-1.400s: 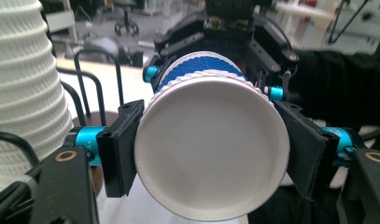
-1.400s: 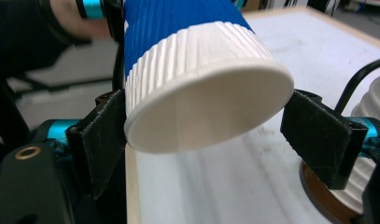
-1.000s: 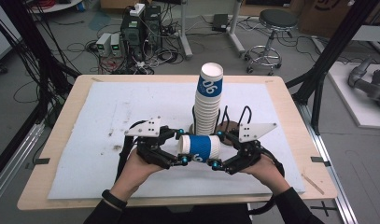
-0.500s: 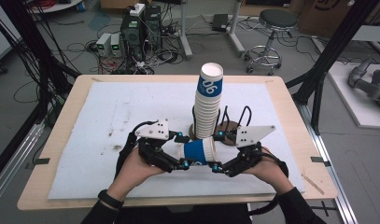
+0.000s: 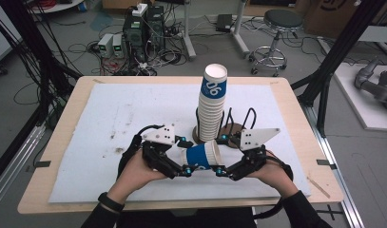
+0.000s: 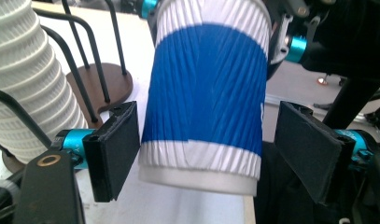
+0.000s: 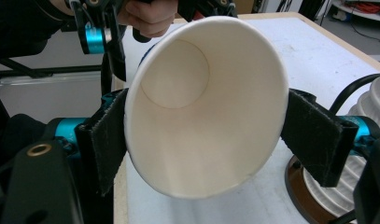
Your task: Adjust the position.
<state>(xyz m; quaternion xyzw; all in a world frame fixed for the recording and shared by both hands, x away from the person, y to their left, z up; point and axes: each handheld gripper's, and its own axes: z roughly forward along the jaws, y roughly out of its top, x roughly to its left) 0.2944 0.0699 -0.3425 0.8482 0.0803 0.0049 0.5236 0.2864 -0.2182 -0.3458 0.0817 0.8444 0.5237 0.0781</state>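
Blue cup [image 5: 202,155] lies sideways, pinched at its rim by the right gripper [image 5: 218,170], while the left gripper [image 5: 186,169] at nine o'clock has just been opening, loose around its bottom.

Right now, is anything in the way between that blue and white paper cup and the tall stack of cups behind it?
Nothing visible: the blue and white paper cup lies just before the tall stack of white ribbed cups, only bare white mat around.

A white figure resembling "06" or "90" is printed on the blue band of the top cup [image 5: 214,84] in the stack of cups [image 5: 211,111]; which of the two it is cannot be told. No other writing can be read.
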